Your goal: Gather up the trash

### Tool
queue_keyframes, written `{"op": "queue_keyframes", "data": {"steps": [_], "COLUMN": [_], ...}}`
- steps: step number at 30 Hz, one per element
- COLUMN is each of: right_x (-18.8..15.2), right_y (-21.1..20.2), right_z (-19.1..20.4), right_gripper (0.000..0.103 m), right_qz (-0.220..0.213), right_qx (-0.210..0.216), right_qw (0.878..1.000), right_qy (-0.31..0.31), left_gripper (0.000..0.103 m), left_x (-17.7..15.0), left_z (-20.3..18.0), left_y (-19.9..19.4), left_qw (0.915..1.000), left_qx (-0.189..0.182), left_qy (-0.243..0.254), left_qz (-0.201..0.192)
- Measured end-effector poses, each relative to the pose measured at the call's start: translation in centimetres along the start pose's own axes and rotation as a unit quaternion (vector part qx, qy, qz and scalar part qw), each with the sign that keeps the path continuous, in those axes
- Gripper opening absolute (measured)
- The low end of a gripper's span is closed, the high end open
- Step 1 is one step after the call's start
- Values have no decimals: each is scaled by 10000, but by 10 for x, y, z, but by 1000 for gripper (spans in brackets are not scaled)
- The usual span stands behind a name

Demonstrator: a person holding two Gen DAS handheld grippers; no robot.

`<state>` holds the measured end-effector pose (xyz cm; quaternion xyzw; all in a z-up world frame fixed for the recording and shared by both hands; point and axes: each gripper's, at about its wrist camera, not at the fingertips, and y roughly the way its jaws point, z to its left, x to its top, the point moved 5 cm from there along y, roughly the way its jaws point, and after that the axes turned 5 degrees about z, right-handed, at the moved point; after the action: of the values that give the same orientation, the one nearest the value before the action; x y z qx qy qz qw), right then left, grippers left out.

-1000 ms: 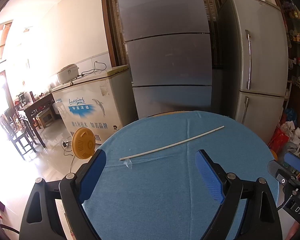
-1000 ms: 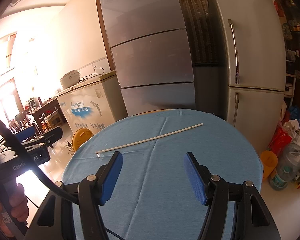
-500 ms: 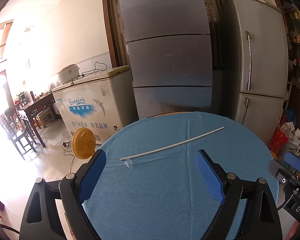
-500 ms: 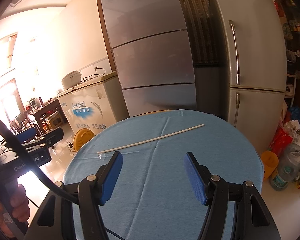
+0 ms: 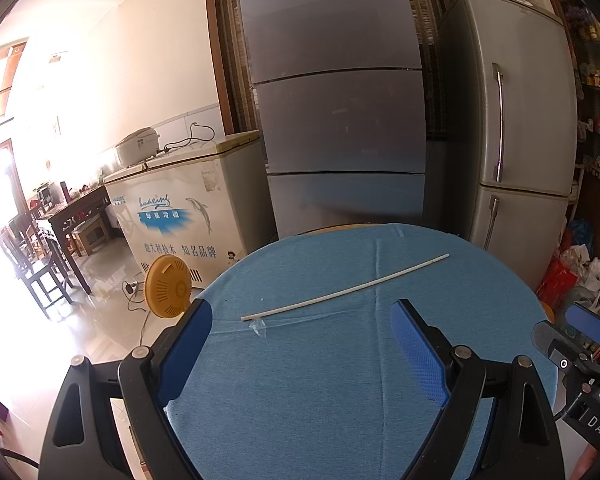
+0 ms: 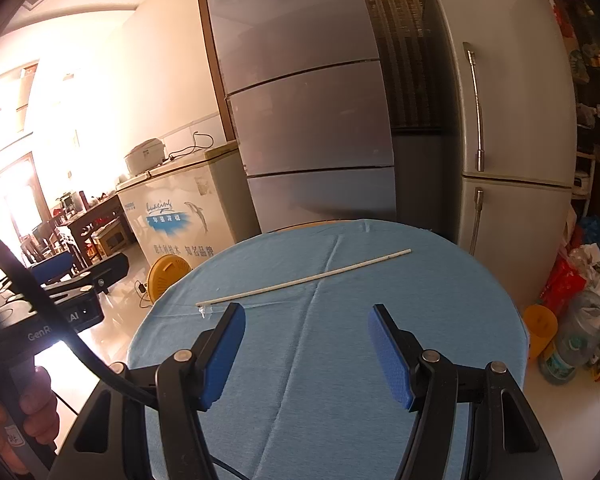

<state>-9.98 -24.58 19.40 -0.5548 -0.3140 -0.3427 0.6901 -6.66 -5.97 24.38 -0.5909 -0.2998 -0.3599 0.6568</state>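
I hold the left hand-held gripper released, jaws wide apart, above the near part of the round blue worktop. My right hand-held gripper is likewise released and empty. A long thin white stick lies flat on the cloth at about 12 o'clock from both, running from 10 toward 2 o'clock. A small clear plastic scrap sits just beside its left end. Neither gripper touches either piece.
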Motion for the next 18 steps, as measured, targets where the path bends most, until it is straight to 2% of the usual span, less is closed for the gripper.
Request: {"op": "queue_keyframes", "data": {"steps": [18], "right_x": [1], "right_y": [3], "right_z": [4], "right_gripper": [68], "right_qz": [9], "right_qx": [12], "right_qw": [10000], "right_qy": [-45], "left_gripper": [91], "left_x": [0], "left_z": [2], "left_y": [1], "left_qw": [10000], "left_qx": [1], "left_qy": [-3], "left_qz": [9]}}
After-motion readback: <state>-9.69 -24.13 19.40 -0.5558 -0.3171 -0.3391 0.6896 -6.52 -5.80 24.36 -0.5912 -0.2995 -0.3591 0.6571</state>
